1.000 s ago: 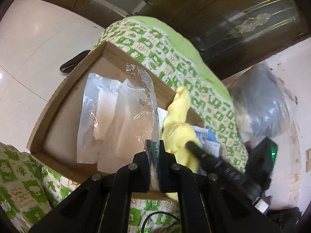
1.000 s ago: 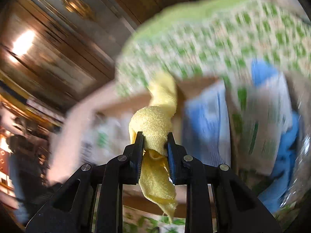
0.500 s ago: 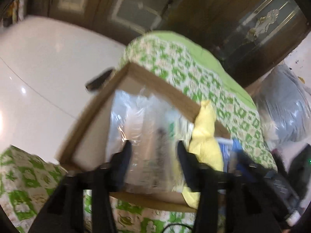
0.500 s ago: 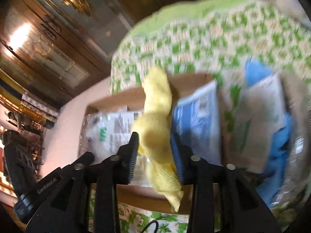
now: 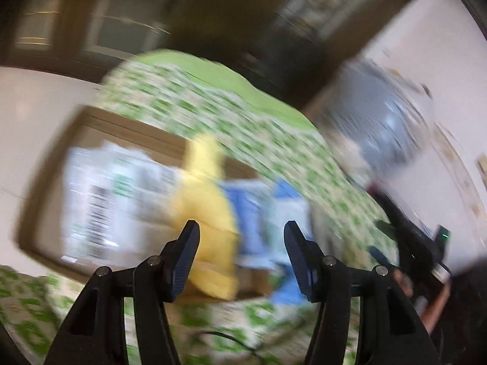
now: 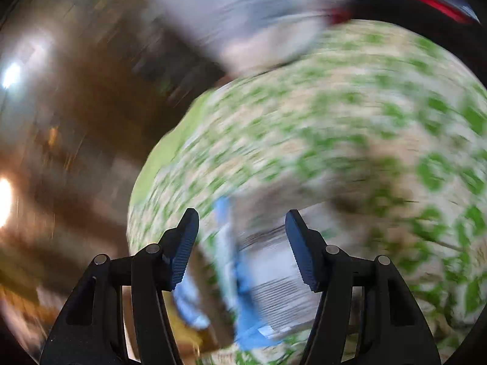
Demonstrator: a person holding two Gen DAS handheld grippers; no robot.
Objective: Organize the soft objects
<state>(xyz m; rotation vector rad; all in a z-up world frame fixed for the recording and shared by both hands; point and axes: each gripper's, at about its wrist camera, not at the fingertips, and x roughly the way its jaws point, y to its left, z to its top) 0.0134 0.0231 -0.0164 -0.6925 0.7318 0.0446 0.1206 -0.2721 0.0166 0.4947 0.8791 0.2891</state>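
Both views are heavily motion-blurred. Nearest in the left wrist view, the left claw [image 5: 240, 240] stands wide, jaws apart with nothing pinched between them. Just past its tips lies the shallow brown cardboard box [image 5: 45, 182] on the green-and-white patterned cloth [image 5: 274, 140] that covers the surface. Inside the box, from left to right: a clear plastic packet with white contents and dark print [image 5: 100, 200], a limp yellow terry towel [image 5: 207, 200] draped over the near rim and reaching up to the far wall, and a blue-and-white soft package [image 5: 258, 213] at the box's right end — too smeared to read any detail. At the right edge a dark shape, likely the other tool [image 5: 417, 243], shows with a small green light. Farther off, a grey plastic bag [image 5: 380, 121] sits against a pale wall, with dark wooden panelling [image 5: 228, 15] behind it.

In the right wrist view, the right claw [image 6: 240, 240] is spread wide and its jaws are opening further — empty, nothing between the pads. Below it, a blue-edged white package [image 6: 268, 289] lies on the same patterned cloth [image 6: 365, 137]; whether it sits in the box cannot be told. Beyond: grey blur and brown wood.
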